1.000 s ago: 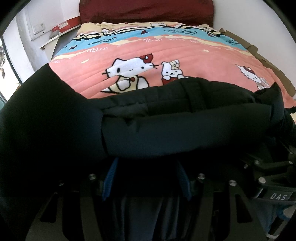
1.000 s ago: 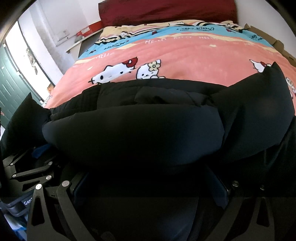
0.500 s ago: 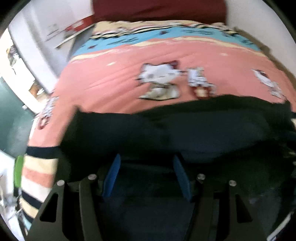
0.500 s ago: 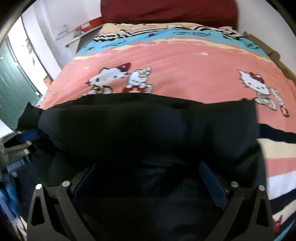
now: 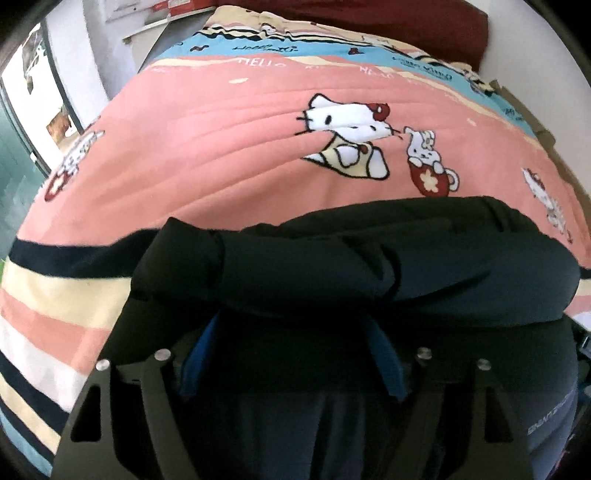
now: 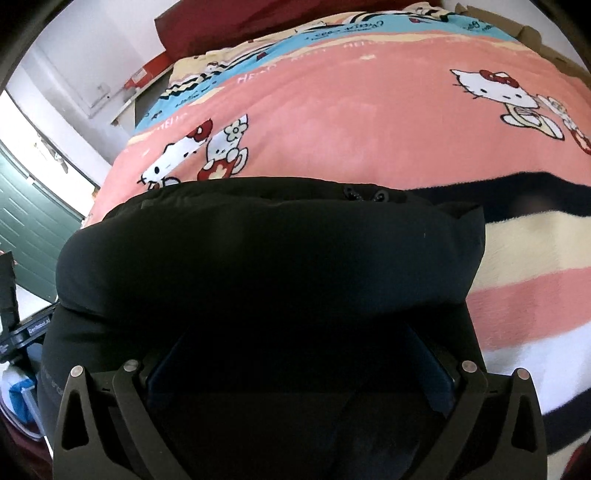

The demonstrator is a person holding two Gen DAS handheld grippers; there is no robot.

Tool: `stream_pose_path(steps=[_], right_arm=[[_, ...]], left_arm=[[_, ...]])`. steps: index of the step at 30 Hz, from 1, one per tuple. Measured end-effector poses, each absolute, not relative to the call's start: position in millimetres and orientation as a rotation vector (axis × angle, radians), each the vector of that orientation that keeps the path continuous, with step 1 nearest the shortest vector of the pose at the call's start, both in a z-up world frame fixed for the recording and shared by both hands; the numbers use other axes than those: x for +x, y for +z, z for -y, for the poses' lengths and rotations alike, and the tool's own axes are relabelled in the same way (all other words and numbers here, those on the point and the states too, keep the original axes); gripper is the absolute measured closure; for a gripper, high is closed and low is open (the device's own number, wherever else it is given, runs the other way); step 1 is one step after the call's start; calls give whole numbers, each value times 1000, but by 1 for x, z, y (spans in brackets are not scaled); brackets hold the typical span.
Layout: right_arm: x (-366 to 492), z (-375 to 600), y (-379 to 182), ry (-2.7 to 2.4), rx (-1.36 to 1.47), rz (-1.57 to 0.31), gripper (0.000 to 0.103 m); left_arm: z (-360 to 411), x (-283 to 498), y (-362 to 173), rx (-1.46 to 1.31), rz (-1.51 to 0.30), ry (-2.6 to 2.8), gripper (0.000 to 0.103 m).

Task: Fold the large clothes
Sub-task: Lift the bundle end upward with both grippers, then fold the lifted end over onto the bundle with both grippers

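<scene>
A black padded jacket (image 5: 369, 266) lies bunched into a thick roll on the pink cartoon-cat bedcover (image 5: 258, 129). My left gripper (image 5: 291, 332) points down at the roll; its jaws are opening, and the jacket bulges between the blue pads (image 5: 195, 362) and hides their tips. In the right wrist view the same jacket (image 6: 258, 251) fills the lower half. My right gripper (image 6: 299, 339) holds it with wide-set jaws, and its blue pads (image 6: 439, 376) are sunk into the fabric.
The bedcover (image 6: 369, 110) ends in cream, pink and navy stripes on both sides of the jacket. A dark red headboard (image 5: 406, 14) stands at the far end. A green door (image 6: 26, 221) is at the left, and the left hand's tool (image 6: 22, 332) shows beside it.
Both views have swung across the bed, and the striped border now shows. The jacket's loose side flaps are gone from view, leaving a narrower roll. The left pads stand wider apart.
</scene>
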State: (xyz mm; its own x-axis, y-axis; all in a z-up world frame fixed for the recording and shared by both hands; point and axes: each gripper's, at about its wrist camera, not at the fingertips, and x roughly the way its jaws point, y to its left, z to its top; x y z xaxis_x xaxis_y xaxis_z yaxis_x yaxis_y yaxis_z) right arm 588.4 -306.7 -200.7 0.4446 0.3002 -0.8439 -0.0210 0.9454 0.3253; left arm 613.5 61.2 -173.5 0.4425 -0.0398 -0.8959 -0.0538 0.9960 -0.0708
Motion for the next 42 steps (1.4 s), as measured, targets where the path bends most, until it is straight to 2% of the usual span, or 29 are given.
stream_pose_path(steps=[12,17,25,29,35,36,39,42], right_arm=[[575,301,-196,153,267,-1075,1],[560,308,-174,105,173,-1115,1],[521,360,-117,77,196,-1018,1],[507,379,-105,113,253,-1013,0],[504,382,-142,182,326,-1129,0],[505,380,-151,198,333,-1150,0],[509,374,-182,224,336,-1226,1],[511,379,-210,273,439,-1270,1]], left_arm=[[-62,600,-163,-79,-1083,45,21],[-72,581,-130,-37,-1082,11,22],[-135,542,-75,-63,-1052,5,22],[-150,532,-89,-134,-1104,-40,22],[-155,534,-144,-205,-1215,-69,21],[-159,534,-151,-232,-1227,-81,19],[-172,534,-168,-279,-1237,-100,2],[-181,532,-186,-355,-1252,-158,0]])
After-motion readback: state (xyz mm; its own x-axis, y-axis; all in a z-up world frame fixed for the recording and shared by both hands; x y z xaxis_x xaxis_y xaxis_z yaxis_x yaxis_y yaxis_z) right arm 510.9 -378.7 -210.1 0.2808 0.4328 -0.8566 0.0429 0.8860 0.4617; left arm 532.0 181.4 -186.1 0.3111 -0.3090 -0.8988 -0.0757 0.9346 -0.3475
